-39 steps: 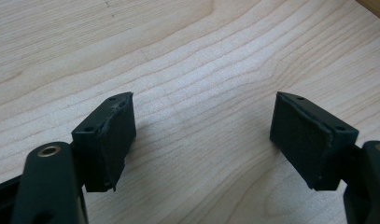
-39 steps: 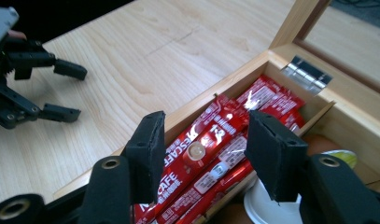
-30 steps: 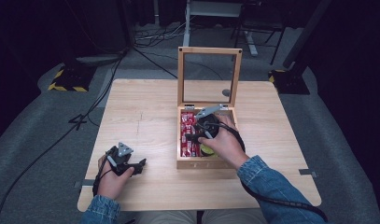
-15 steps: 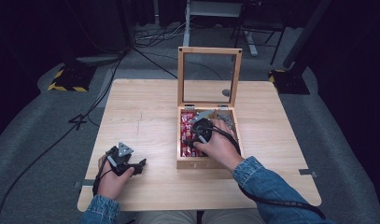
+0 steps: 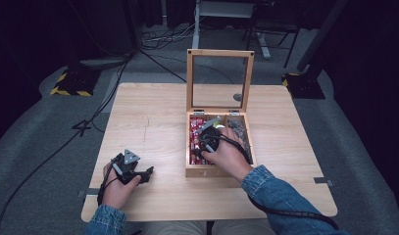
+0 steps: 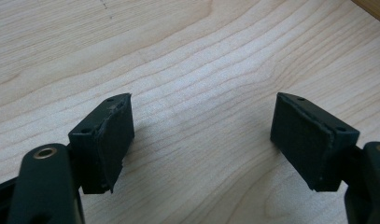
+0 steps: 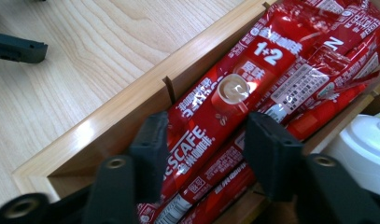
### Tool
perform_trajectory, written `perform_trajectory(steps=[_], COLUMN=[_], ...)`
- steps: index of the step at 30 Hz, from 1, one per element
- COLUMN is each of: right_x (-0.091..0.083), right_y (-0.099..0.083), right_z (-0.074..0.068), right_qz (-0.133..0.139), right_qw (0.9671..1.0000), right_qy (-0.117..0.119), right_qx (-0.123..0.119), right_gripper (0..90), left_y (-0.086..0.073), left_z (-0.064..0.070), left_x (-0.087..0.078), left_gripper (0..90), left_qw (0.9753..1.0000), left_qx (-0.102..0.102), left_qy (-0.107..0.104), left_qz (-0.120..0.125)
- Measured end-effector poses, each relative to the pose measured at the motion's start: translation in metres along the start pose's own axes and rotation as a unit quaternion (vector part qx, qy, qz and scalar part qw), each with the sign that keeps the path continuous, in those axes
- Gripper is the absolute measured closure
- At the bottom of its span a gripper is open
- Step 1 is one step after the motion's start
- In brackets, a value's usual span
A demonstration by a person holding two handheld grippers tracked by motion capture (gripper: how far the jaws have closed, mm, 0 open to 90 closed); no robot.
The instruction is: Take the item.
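Black cables [image 5: 113, 93] on grey floor [image 5: 35, 122], hazard-striped base [image 5: 69, 85] nr table

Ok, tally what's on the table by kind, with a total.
Wooden box: 1
Gripper: 2, left gripper, right gripper
Red coffee sachets in the box: several, overlapping, cannot count
Total: 3, plus sachets

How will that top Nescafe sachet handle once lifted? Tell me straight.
The Nescafe sachet is a long, thin pouch, so it will probably sag at both ends. Its glossy film shows glare and may slip between the right tool's pads. It looks light, and likely slides easily off the sachets beneath it in the wooden box.
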State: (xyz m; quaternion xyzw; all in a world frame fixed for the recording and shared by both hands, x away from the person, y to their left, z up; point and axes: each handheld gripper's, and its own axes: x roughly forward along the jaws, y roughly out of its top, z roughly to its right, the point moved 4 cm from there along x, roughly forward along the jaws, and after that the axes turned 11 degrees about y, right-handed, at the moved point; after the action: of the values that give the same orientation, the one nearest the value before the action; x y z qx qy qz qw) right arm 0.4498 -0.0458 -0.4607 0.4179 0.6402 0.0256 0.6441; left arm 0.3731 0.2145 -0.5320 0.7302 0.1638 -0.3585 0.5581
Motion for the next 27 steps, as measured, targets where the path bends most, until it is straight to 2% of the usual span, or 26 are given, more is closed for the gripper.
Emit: perform_trajectory(steps=[4, 7, 11, 12, 14, 15, 16, 17, 27], right_x=[-0.002, 0.001, 0.002, 0.001, 0.0, -0.001, -0.004, -0.005, -0.018], right_y=[0.0, -0.001, -0.001, 0.0, 0.0, 0.0, 0.001, 0.001, 0.009], right_z=[-0.002, -0.005, -0.005, -0.005, -0.004, -0.004, -0.005, -0.005, -0.011], right_qz=[0.003, 0.006, 0.007, 0.011, 0.015, 0.019, 0.027, 0.028, 0.056], right_qw=[1.0, 0.9996, 0.9996, 0.9991, 0.9986, 0.9979, 0.9961, 0.9957, 0.9948], right_qy=[0.008, 0.022, 0.02, 0.026, 0.031, 0.037, 0.054, 0.056, 0.062], right_qx=[0.006, 0.014, 0.02, 0.032, 0.041, 0.049, 0.064, 0.068, 0.058], right_gripper=[60.2, 64.1, 68.2, 73.3, 75.8, 77.9, 80.8, 81.1, 81.8], left_y=[0.0, 0.0, 0.0, 0.0, 0.0, 0.0, 0.0, 0.0, 0.0], left_z=[0.0, 0.0, 0.0, 0.0, 0.0, 0.0, 0.0, 0.0, 0.0], left_x=[0.0, 0.0, 0.0, 0.0, 0.0, 0.0, 0.0, 0.0, 0.0], left_gripper=[21.8, 21.8, 21.8, 21.8, 21.8, 21.8, 21.8, 21.8, 21.8], left_qw=[1.0, 1.0, 1.0, 1.0, 1.0, 1.0, 1.0, 1.0, 1.0], left_qx=[0.0, -0.001, -0.001, -0.001, -0.001, -0.001, -0.001, -0.001, -0.001], left_qy=[0.0, 0.0, 0.0, 0.0, 0.0, 0.0, 0.0, 0.0, 0.0], left_qz=[0.0, 0.001, 0.001, 0.001, 0.001, 0.001, 0.001, 0.001, 0.0])
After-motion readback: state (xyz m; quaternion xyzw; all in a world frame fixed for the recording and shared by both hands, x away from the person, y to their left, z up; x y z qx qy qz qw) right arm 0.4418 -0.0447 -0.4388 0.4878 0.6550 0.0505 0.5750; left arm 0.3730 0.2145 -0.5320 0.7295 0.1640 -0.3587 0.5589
